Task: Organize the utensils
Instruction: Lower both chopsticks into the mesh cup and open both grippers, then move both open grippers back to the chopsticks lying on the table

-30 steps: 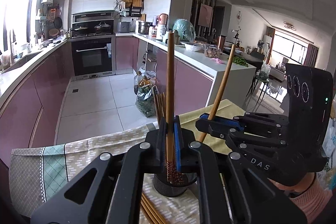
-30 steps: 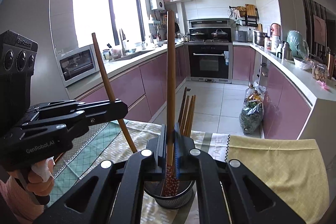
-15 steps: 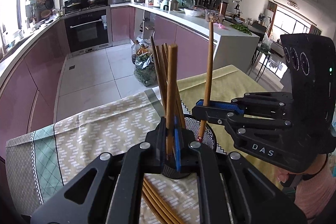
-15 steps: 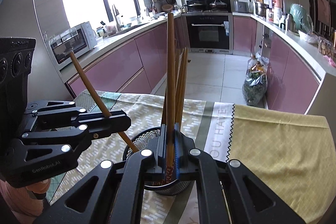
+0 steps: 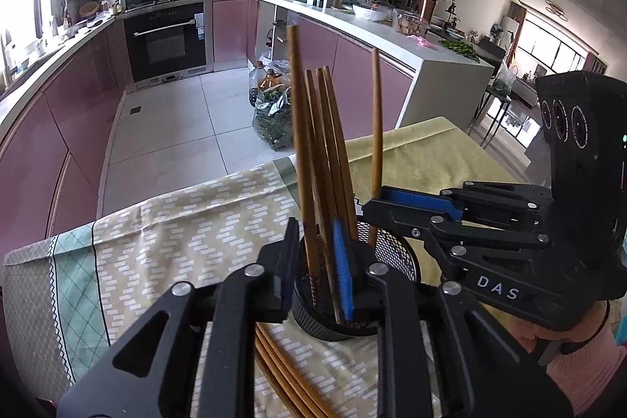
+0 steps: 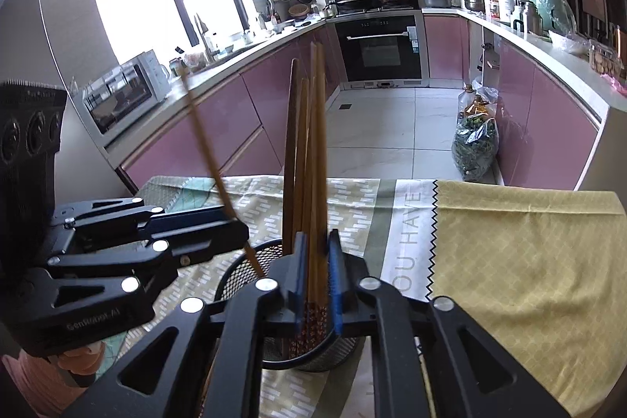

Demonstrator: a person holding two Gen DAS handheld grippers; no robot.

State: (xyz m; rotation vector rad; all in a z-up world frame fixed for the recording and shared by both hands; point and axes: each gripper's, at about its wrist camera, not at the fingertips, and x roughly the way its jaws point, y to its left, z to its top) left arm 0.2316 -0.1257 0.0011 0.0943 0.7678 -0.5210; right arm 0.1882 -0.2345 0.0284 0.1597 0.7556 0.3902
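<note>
Here both grippers' jaws open around upright chopsticks [image 5: 301, 159] in the mesh holder [image 5: 395, 253].

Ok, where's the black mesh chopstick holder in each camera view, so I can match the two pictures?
Left wrist view: mesh holder sits bottom centre, just behind the left claw, whose jaws are opening around a chopstick.
Right wrist view: it is bottom centre-left, partly hidden by the right claw.
Shared landmark: the black oven.

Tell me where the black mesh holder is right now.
The black mesh holder stands on the patterned tablecloth, bottom centre in both wrist views, under both grippers, chopsticks upright inside.
</note>
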